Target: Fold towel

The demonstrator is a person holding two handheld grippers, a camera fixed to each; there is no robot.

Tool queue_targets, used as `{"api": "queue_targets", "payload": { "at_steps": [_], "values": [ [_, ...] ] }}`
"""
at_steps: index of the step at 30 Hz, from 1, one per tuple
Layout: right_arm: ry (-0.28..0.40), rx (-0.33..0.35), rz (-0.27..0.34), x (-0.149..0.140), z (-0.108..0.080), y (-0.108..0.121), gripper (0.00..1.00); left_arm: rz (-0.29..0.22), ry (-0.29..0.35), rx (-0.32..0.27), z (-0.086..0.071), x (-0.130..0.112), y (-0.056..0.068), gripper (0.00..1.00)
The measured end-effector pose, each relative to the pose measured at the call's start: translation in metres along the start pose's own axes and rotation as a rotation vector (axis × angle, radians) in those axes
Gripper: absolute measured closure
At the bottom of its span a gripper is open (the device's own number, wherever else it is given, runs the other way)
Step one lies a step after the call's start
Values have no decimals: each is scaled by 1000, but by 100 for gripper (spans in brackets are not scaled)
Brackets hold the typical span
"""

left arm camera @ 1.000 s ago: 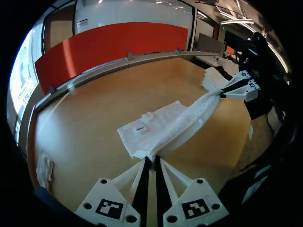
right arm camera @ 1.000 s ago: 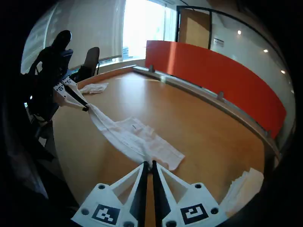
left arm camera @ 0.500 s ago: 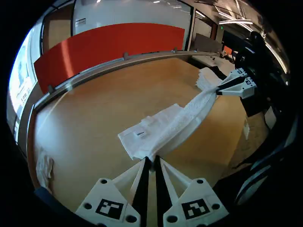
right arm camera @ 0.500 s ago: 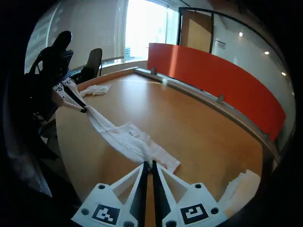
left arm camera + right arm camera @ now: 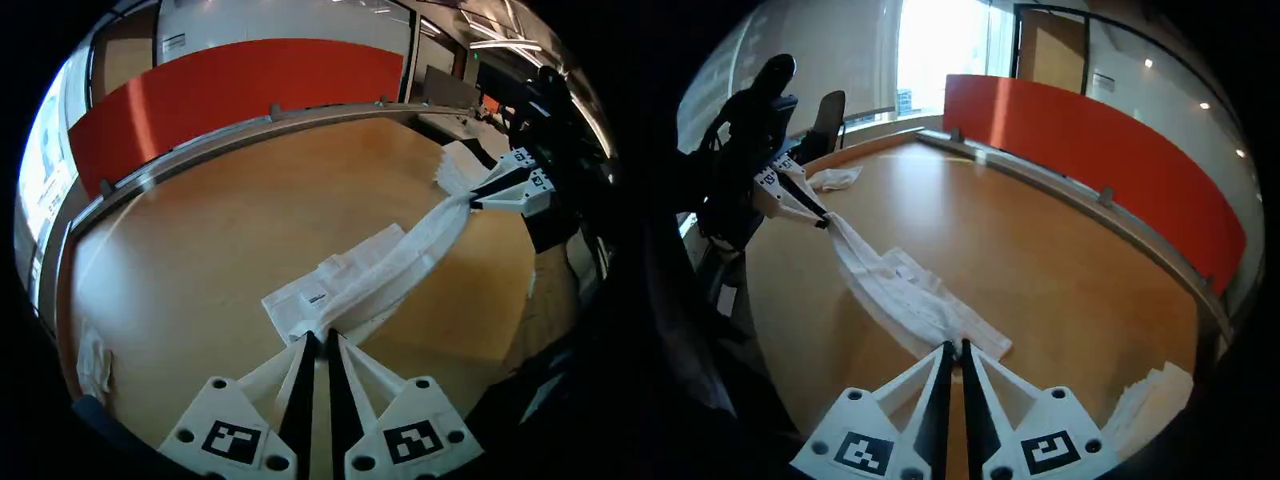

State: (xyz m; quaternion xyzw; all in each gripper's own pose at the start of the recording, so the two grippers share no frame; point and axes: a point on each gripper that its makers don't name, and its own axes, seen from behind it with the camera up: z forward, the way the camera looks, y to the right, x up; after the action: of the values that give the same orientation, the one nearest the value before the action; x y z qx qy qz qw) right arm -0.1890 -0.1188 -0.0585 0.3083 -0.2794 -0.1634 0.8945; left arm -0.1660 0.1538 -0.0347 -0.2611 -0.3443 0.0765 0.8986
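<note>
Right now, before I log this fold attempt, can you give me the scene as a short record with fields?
task item: white towel, one long edge lifted and stretched between both tongs, the rest lying flat on the table
left tongs: shut on one end of the towel
right tongs: shut on the other end
surface: wooden table
other items: stack of folded cloths near the table edge; crumpled cloth lying apart
backdrop: red partition along the table's far side

The left gripper [image 5: 320,340] pinches one end of the towel [image 5: 384,264]; the right gripper [image 5: 474,200] grips the other, over the table [image 5: 200,232].
</note>
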Motion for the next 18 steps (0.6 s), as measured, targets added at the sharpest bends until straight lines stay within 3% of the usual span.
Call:
{"api": "queue_targets", "payload": {
  "at_steps": [7, 18],
  "values": [
    [-60, 18, 19, -15, 27, 12, 92, 0, -60, -6, 36, -8, -14, 89],
    [-144, 35, 64, -45, 61, 24, 92, 17, -133, -11, 79, -26, -22, 89]
  ]
}}
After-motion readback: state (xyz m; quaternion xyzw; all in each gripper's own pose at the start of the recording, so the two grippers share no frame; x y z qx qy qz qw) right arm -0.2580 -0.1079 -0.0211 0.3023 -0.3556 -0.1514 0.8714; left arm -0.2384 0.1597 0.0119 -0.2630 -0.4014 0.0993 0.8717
